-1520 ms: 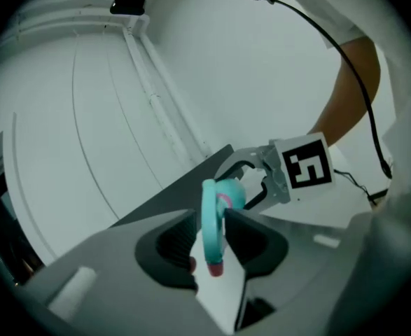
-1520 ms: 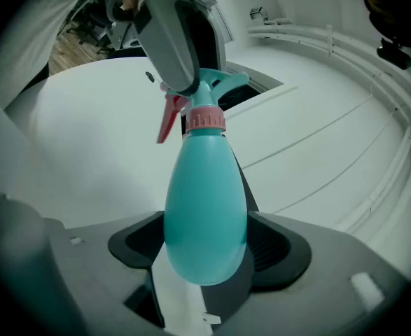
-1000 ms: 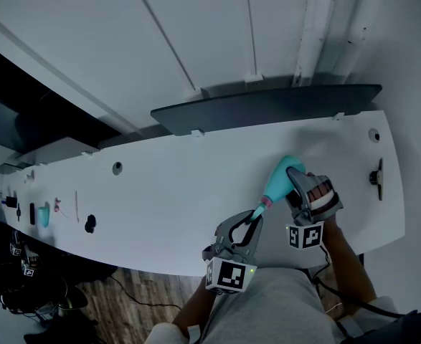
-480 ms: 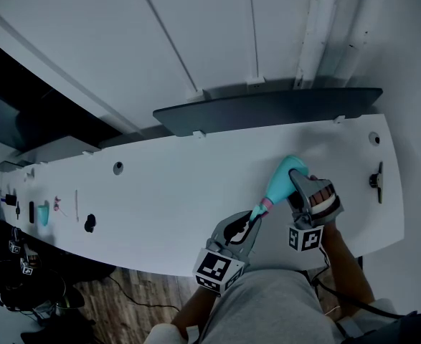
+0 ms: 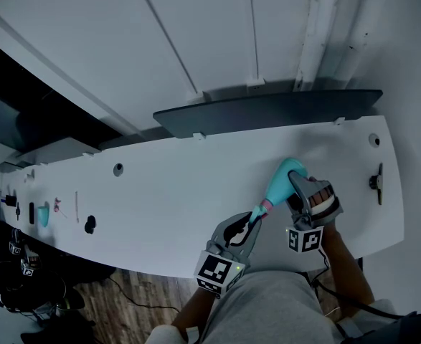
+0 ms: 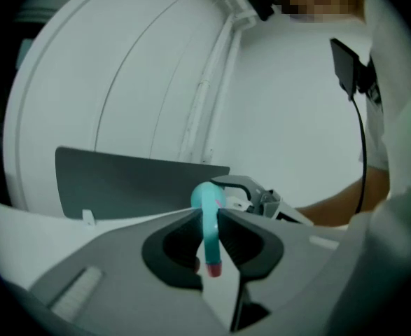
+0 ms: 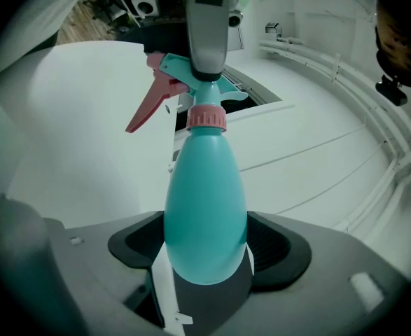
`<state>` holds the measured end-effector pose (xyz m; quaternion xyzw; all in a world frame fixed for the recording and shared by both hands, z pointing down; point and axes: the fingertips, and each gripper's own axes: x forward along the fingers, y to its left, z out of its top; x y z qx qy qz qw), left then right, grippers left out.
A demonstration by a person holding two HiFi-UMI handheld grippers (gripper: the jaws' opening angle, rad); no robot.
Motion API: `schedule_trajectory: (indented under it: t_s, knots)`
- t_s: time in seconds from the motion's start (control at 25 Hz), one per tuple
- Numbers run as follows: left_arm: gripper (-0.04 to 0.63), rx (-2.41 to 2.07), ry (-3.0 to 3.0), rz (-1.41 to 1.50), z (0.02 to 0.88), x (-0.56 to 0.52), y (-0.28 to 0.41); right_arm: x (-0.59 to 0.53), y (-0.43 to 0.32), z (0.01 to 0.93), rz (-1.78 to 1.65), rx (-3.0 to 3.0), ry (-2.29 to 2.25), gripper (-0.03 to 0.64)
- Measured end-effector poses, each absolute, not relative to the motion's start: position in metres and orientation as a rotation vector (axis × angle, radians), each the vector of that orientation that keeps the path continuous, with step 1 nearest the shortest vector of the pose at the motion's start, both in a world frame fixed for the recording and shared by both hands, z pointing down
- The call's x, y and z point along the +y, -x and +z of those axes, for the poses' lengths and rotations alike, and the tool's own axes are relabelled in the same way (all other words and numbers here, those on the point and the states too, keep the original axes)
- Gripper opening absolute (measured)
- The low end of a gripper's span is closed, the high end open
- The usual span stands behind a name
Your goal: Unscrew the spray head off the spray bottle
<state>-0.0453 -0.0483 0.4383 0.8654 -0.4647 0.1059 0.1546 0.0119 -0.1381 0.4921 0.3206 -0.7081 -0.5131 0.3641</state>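
The spray head (image 6: 208,212) is being pinched between the nearly closed jaws of the left gripper (image 6: 206,222), with its pink nozzle tip (image 6: 214,265) pointing back toward the camera. The teal body of the spray bottle (image 7: 205,201) is being clamped between the widely spread jaws of the right gripper (image 7: 205,228), and the pink collar (image 7: 206,117) and pink trigger (image 7: 145,110) are being shown beyond the jaws. In the head view, the bottle is being held tilted just above the white table (image 5: 160,192), between the two grippers near the table's front edge. A dark panel (image 5: 267,106) is being seen along the far edge.
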Motion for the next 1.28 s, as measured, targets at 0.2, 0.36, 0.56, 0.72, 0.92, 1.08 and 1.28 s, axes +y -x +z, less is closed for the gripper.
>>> schedule_trajectory:
  t_s: [0.2, 0.36, 0.56, 0.72, 0.92, 1.08, 1.28]
  knots:
    - [0.223, -1.441, -2.692, 0.741, 0.441, -0.043, 0.042, -0.14, -0.014, 0.501, -1.24, -1.875, -0.778, 0.371]
    - [0.264, -1.562, -2.829, 1.029, 0.429, -0.041, 0.033, -0.142, -0.016, 0.509, -1.138, -1.914, -0.776, 0.371]
    - [0.245, -1.58, -2.969, 1.246, 0.42, -0.036, 0.018, -0.14, -0.015, 0.518, -1.097, -1.93, -0.737, 0.371]
    - [0.245, -1.525, -3.048, 1.507, 0.422, -0.031, 0.026, -0.141, -0.02, 0.523, -1.041, -1.96, -0.735, 0.371]
    - [0.244, -1.525, -3.01, 1.674, 0.435, -0.033, 0.036, -0.14, -0.02, 0.526, -1.024, -1.971, -0.724, 0.371]
    - [0.178, -1.556, -3.036, 1.72, 0.434, -0.03, 0.035, -0.141, -0.02, 0.528, -0.996, -1.989, -0.719, 0.371]
    - [0.22, -1.455, -3.0, 2.056, 0.456, -0.027, 0.054, -0.129, -0.015, 0.536, -0.909, -2.088, -0.6, 0.371]
